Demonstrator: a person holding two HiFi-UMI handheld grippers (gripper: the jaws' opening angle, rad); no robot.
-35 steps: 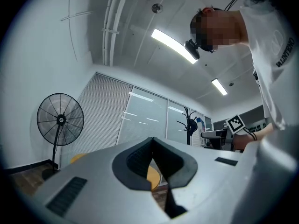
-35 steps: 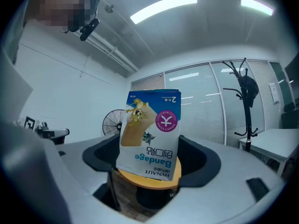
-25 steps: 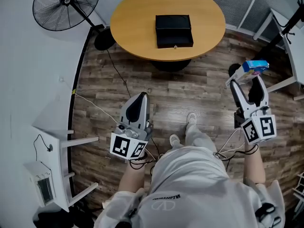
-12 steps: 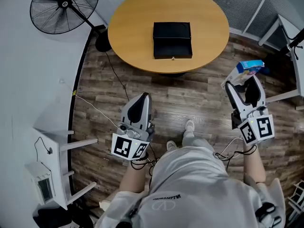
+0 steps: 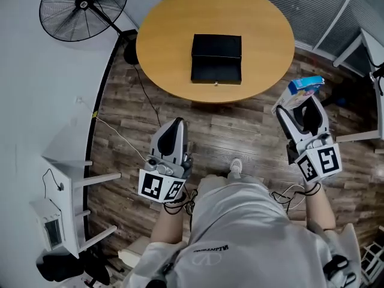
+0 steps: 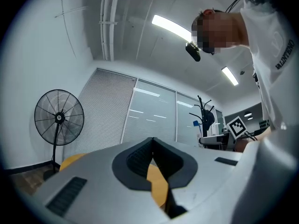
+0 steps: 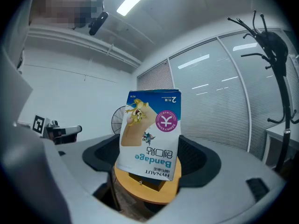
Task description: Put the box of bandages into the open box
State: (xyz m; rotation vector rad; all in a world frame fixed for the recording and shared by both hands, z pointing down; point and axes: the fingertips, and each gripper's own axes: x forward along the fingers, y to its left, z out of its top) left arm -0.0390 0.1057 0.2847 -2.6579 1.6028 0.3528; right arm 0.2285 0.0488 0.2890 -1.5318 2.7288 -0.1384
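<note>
A black open box (image 5: 216,59) lies on the round wooden table (image 5: 168,47) ahead of me. My right gripper (image 5: 296,104) is shut on the box of bandages (image 5: 306,85), a blue and white carton held upside down (image 7: 150,134) between the jaws, right of the table over the floor. The table and black box show small beneath the carton (image 7: 152,183) in the right gripper view. My left gripper (image 5: 174,126) hangs shut and empty over the wood floor, short of the table; its jaws (image 6: 152,158) meet with the table edge behind them.
A standing fan (image 5: 84,5) is at the far left beside the table. A white desk (image 5: 66,179) stands at the left, another desk's edge (image 5: 372,47) at the right. A coat rack (image 7: 275,55) rises on the right. Cables trail across the floor.
The table and black box have drawn closer in the head view. My right gripper with the bandage box has shifted left and forward toward the table; the left gripper stays about the same.
</note>
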